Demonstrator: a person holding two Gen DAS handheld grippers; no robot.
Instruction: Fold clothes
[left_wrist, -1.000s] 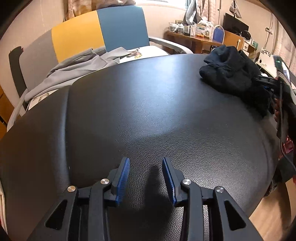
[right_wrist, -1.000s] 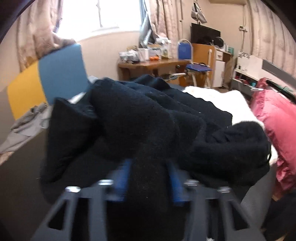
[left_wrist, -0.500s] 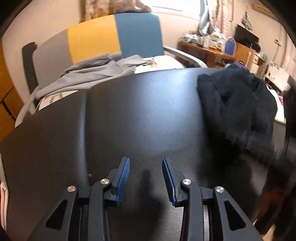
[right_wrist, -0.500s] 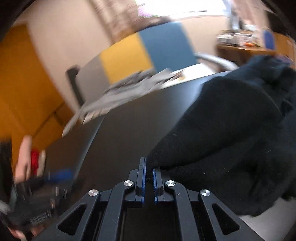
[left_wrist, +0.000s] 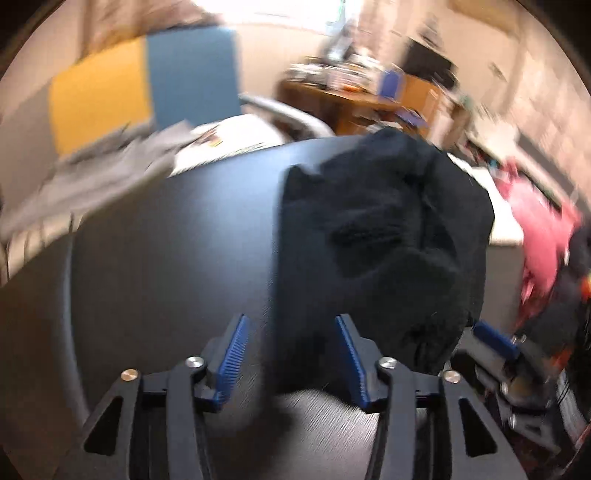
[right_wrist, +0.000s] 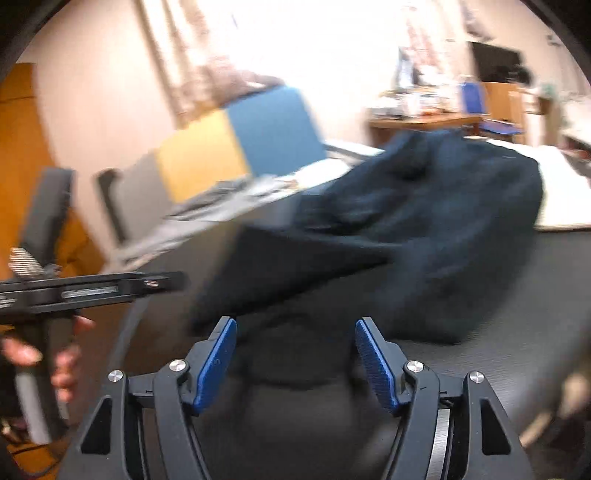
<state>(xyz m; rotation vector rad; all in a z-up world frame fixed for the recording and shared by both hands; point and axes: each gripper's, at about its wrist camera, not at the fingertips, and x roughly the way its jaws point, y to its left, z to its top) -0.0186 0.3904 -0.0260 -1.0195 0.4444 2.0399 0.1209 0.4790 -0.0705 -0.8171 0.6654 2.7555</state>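
Left wrist view: the left gripper (left_wrist: 290, 360) angles down over the black bench (left_wrist: 166, 258), jaws just spread apart, a fold of the black garment (left_wrist: 384, 236) between them, unpressed. At centre right the garment lies heaped. Right wrist view: the right gripper (right_wrist: 295, 363) has just sprung apart, empty, the garment (right_wrist: 424, 229) ahead.

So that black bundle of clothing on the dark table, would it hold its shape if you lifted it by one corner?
Probably not. The black garment lies in a slumped heap with soft folds, so it would likely droop and unfurl. Its fuzzy, knitted-looking surface suggests it should grip well rather than slip. On the smooth black table a push would probably bunch it up.
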